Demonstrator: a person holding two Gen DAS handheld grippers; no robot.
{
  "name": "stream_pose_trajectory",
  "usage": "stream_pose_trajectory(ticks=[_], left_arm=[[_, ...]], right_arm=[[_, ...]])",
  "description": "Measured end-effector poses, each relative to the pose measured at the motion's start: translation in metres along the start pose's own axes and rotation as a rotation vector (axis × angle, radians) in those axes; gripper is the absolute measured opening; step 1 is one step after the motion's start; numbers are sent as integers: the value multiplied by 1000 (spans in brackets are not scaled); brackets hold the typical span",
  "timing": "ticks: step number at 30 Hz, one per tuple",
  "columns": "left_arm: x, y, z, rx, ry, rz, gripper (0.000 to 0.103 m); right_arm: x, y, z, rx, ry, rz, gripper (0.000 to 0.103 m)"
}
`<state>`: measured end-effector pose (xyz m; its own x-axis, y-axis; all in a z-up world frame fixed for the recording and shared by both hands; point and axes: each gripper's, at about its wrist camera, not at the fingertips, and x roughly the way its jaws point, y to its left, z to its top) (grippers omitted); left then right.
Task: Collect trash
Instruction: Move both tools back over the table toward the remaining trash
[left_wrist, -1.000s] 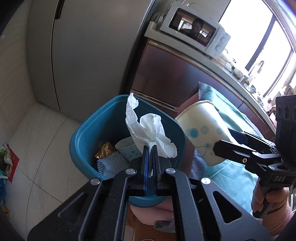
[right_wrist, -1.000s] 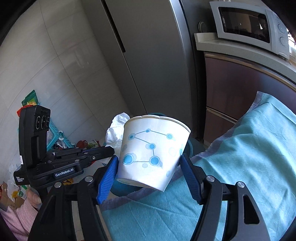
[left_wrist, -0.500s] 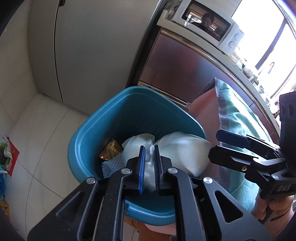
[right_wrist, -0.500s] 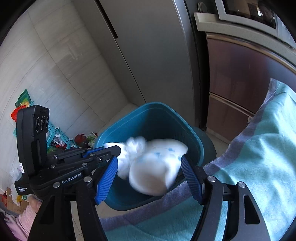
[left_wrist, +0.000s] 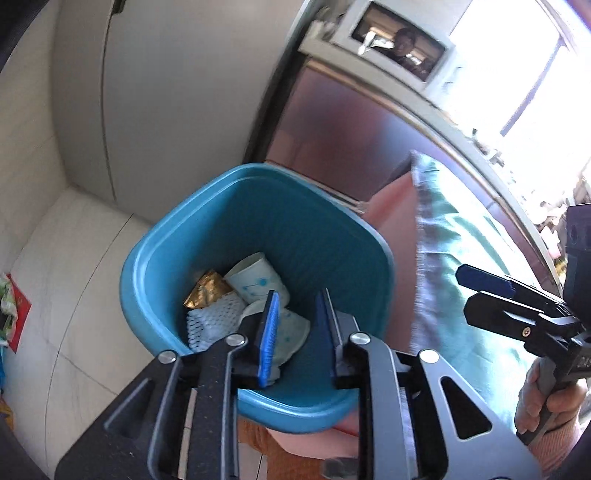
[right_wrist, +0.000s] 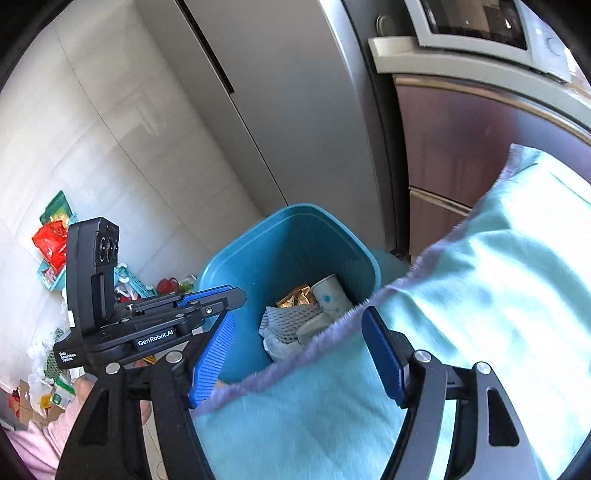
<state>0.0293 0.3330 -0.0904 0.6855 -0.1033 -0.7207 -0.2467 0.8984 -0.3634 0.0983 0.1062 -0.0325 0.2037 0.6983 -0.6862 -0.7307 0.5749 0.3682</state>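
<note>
Occupying the largest share of both views, the tall grey refrigerator (left_wrist: 177, 92) stands behind the teal plastic waste bin (left_wrist: 207, 236), which sits on pale floor tiles (left_wrist: 66, 258) beside a table draped in a light turquoise cloth (right_wrist: 498, 295). Inside the bin lie the collected items: a white paper cup with blue dots (left_wrist: 258, 277) on its side, a second dotted cup (left_wrist: 293, 328) nearer the left gripper, a white foam mesh sleeve (left_wrist: 210, 321) and a crumpled gold foil wrapper (left_wrist: 205, 293), all resting at the bottom against one another. The left gripper (left_wrist: 297, 325) hangs over the bin mouth; its jaws have just been opening and now stand narrowly apart with nothing pressed between the blue pads. The right gripper (right_wrist: 299, 350) is held over the cloth edge near the bin, fingers spread wide and empty. A hand (left_wrist: 543, 398) grips the right tool's handle in the left wrist view.
</note>
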Motion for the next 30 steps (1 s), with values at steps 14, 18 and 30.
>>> stream_pose_trajectory(ticks=[14, 18, 30], left_arm=[[-28, -130, -24, 267, -39, -262, 36], [-21, -175, -37, 345, -2, -336, 36], [1, -324, -88, 574, 118, -560, 36]], right_arm=[[-136, -48, -77, 106, -215, -181, 69], [-178, -71, -108, 186, -276, -280, 69], [-302, -130, -201, 411, -471, -561, 69]])
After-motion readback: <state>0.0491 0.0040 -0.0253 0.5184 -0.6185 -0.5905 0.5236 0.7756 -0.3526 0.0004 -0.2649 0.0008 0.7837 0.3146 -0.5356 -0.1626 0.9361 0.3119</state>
